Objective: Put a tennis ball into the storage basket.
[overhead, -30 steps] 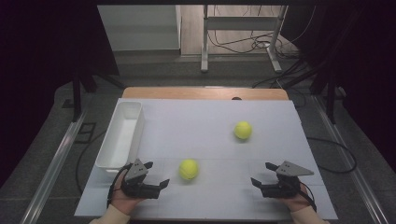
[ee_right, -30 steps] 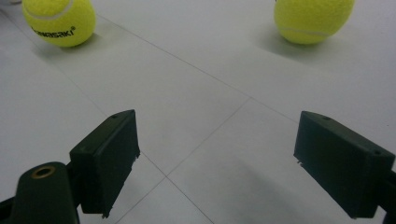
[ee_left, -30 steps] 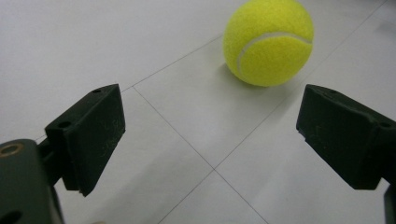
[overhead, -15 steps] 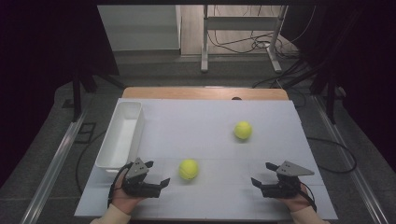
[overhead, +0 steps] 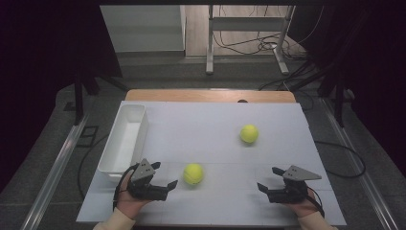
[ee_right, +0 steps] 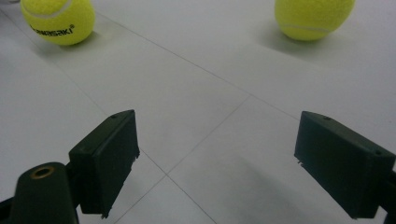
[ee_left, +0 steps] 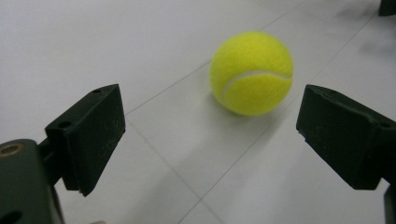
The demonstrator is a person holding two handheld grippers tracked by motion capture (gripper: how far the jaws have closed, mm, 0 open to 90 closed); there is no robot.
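Two yellow tennis balls lie on the white table (overhead: 215, 115). The near ball (overhead: 193, 173) (ee_left: 252, 72) rests just ahead of my left gripper (overhead: 164, 175) (ee_left: 210, 140), whose jaws stand wide open and point at it without touching. The far ball (overhead: 249, 133) (ee_right: 313, 16) sits toward the back right. My right gripper (overhead: 269, 178) (ee_right: 215, 158) stands open near the front right edge, aimed left, with bare table between its jaws. In the right gripper view the near ball (ee_right: 58, 21) shows black print at the top left.
A long white bin (overhead: 142, 132) stands empty along the table's left edge, just behind my left hand. The table's front edge runs close under both hands. Beyond the table's wooden far edge are metal stand legs (overhead: 209, 48) and cables on the floor.
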